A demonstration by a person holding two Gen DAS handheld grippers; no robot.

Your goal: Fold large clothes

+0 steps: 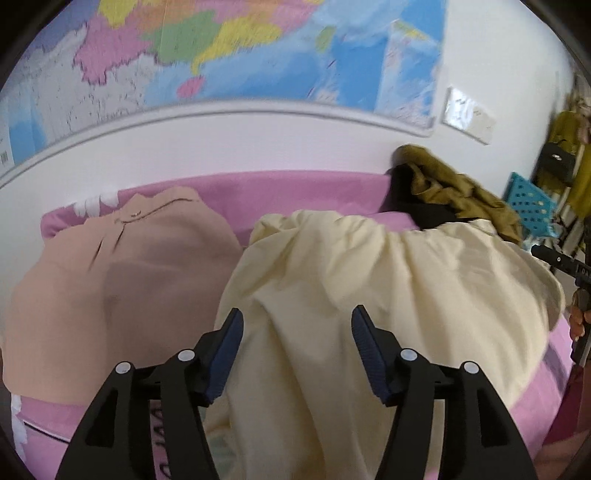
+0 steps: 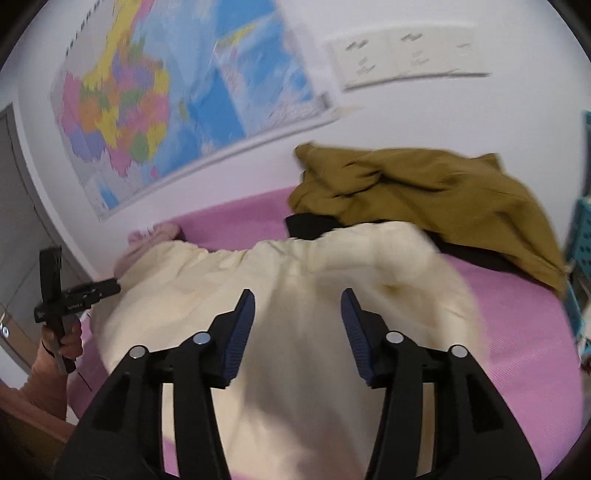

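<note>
One rumpled, soft cream garment [image 1: 369,280]

Readable text, as you can check it:

1. Wall map [image 1: 229,48]: printing across the coloured regions and the sea is too blurred for you to read. A column of dark characters runs along its upper edge in the right wrist view [image 2: 85,27]; you cannot make them out.
2. Barcode [image 1: 4,158] at the map's lower left corner: bars only, no digits legible.
3. Pink bed cover [image 1: 162,413]: dark capital letters show between the left claw's fingers, mostly hidden; not readable as a word.
4. White wall plates [image 2: 406,55]: grey marks, smeared, illegible.

Nothing here can be read with certainty.
</note>
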